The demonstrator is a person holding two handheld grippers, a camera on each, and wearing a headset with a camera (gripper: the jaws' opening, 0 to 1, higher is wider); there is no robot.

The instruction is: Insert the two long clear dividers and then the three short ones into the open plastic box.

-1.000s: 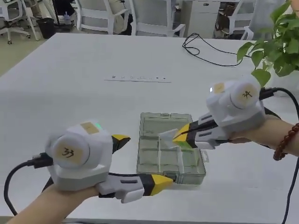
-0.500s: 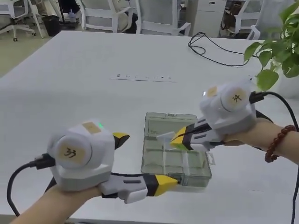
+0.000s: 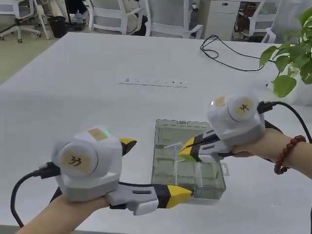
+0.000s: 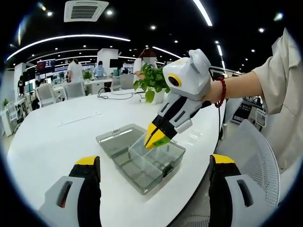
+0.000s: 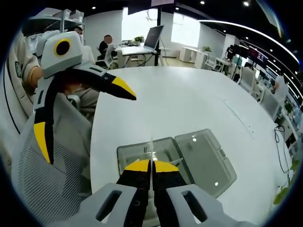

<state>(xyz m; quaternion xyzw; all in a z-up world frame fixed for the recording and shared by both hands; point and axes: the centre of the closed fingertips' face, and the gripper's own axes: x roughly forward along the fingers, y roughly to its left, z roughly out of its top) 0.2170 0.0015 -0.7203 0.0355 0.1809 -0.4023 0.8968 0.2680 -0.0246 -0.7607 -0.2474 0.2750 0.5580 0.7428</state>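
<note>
The open clear plastic box (image 3: 195, 187) lies on the white table, its lid (image 3: 175, 130) folded flat behind it. Clear dividers (image 3: 174, 168) stand upright inside the box. My right gripper (image 3: 185, 150) is shut on a small clear divider (image 3: 171, 146), held just above the box's middle. In the right gripper view that divider (image 5: 151, 147) shows edge-on over the box (image 5: 130, 153), pinched by the right gripper (image 5: 151, 165). My left gripper (image 3: 153, 168) hovers open at the box's near left, holding nothing. In the left gripper view the box (image 4: 137, 170) lies ahead between the open jaws.
A power strip (image 3: 155, 82) lies mid-table. Black cable (image 3: 229, 51) loops at the far right, beside a green plant (image 3: 292, 58). Office chairs (image 3: 165, 19) line the far edge. Bare tabletop (image 3: 73, 92) spreads left of the box.
The right gripper has brought the divider slightly lower and closer over the box. The left gripper has stayed open beside it. The head camera has shifted a little.
</note>
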